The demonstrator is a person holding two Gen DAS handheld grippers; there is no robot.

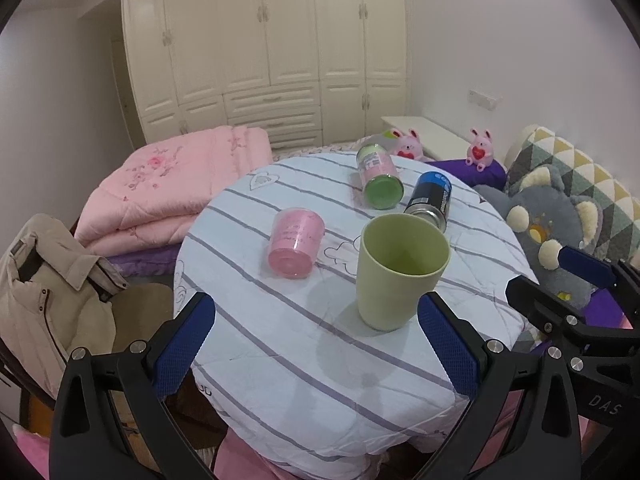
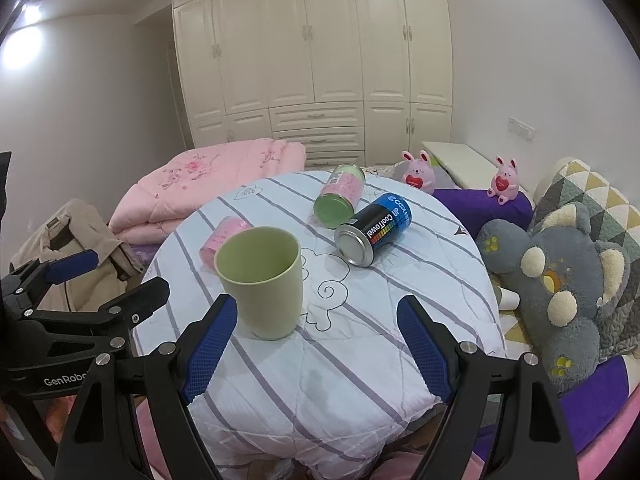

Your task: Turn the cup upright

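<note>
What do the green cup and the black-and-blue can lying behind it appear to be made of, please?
The green cup looks like matte plastic, possibly a fibre composite: opaque, uniform pale green, no glare, thin plain rim. The black-and-blue can seems to be metal under a glossy printed label: its bare end is silvery with a rolled rim and reflects light.

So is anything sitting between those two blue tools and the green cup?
Nothing visible. The green cup stands upright on the striped table, with bare cloth between it and both open tools, the left tool and the right tool. The tipped pink jar and the can lie beyond it.
</note>
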